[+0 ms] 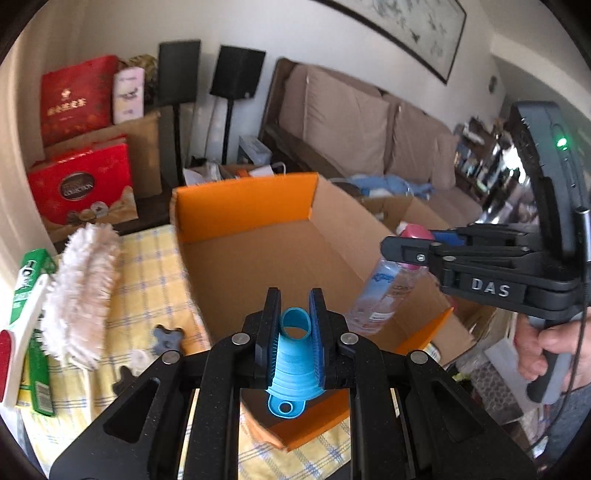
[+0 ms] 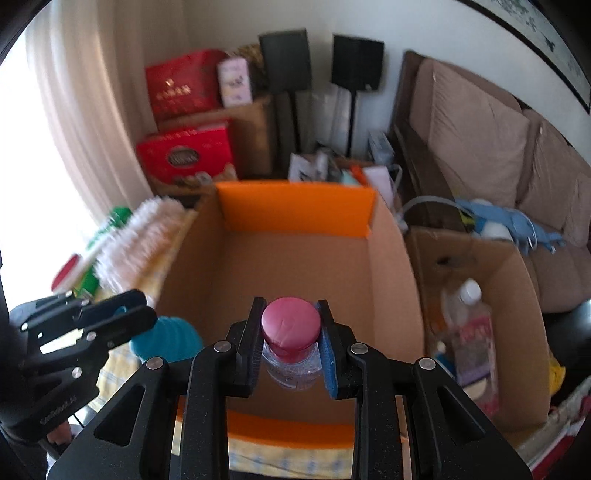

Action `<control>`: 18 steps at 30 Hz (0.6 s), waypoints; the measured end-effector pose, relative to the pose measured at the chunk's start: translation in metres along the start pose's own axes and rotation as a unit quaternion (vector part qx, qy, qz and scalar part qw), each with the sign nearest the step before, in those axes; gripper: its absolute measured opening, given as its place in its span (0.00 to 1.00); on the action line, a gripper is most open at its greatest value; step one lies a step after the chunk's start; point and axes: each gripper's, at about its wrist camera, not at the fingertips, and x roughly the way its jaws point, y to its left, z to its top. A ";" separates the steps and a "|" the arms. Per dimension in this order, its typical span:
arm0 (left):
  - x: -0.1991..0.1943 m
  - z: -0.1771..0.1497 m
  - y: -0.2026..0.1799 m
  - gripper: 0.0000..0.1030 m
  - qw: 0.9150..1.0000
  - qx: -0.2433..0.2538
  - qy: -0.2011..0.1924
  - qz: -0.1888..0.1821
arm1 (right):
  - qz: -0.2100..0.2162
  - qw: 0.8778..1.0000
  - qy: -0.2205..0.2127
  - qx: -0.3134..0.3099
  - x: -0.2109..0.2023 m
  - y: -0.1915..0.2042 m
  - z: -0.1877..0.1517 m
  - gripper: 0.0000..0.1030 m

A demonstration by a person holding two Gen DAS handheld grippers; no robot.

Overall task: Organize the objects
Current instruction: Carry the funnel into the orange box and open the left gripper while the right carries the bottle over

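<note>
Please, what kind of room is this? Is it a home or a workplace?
Most likely a home living room. A long beige sofa stands under a framed picture, two black speakers on stands are by the wall, and red gift boxes are stacked near a curtained window.

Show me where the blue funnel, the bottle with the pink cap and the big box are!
blue funnel (image 1: 295, 354): left wrist view, on its ribbed side.
bottle (image 2: 290, 328): right wrist view, on its pink cap.
big box (image 1: 243, 201): left wrist view, on its orange far flap.
</note>
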 end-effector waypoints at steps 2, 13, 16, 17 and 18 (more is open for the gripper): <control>0.012 -0.003 -0.005 0.14 1.000 0.003 0.010 -0.001 | -0.005 1.000 0.011 0.000 0.005 -0.009 -0.006 0.25; 0.059 -0.012 -0.016 0.14 0.998 0.015 0.056 0.011 | -0.005 0.998 0.053 -0.014 0.029 -0.022 -0.021 0.25; 0.066 -0.016 -0.018 0.14 0.997 0.021 0.066 0.015 | -0.004 0.998 0.062 -0.021 0.034 -0.023 -0.023 0.25; 0.068 -0.017 -0.019 0.14 0.997 0.021 0.069 0.015 | -0.002 0.998 0.060 -0.023 0.035 -0.023 -0.023 0.25; 0.070 -0.019 -0.019 0.14 0.997 0.021 0.072 0.016 | 0.000 0.998 0.061 -0.024 0.035 -0.024 -0.022 0.25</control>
